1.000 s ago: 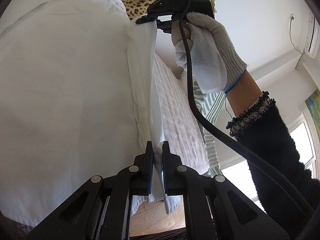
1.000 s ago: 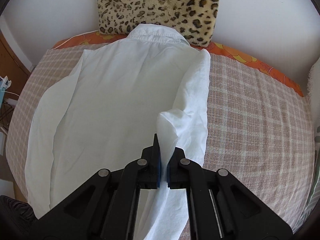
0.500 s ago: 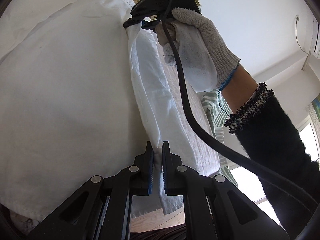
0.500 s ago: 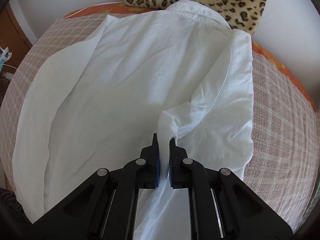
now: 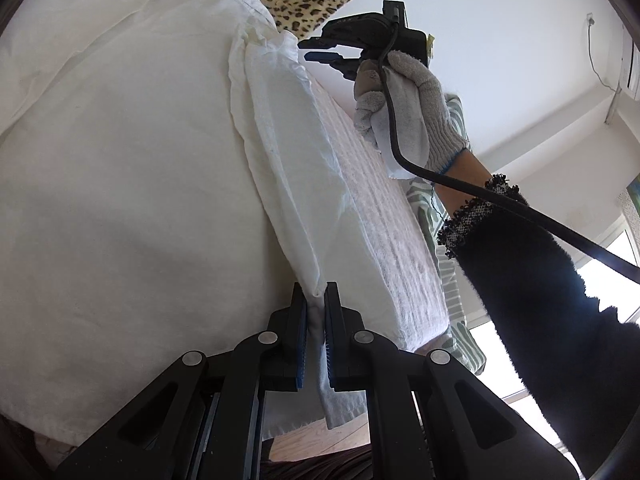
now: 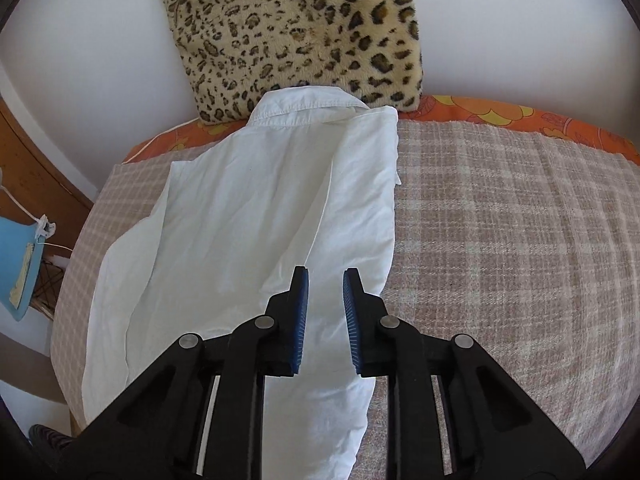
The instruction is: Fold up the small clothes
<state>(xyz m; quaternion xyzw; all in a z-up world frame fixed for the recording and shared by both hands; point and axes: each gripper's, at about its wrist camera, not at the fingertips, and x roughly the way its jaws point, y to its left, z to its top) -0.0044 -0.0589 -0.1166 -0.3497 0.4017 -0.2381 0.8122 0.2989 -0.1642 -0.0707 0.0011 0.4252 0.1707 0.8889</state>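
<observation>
Here the white shirt (image 6: 248, 216) lies flat on the bed's checked blanket (image 6: 512, 216), its collar at the head edge against the leopard-print pillow (image 6: 304, 32). The left gripper (image 5: 316, 300) is clamped on a fold of the shirt's sleeve. The right gripper (image 6: 325, 280), held by a gloved hand (image 5: 408, 104), has just been opening; nothing sits between its parted jaws.

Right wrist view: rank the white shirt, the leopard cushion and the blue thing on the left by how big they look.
1. White shirt, largest.
2. Leopard cushion.
3. Blue thing, smallest, though the picture edge cuts it off, so its full size is unclear.
</observation>
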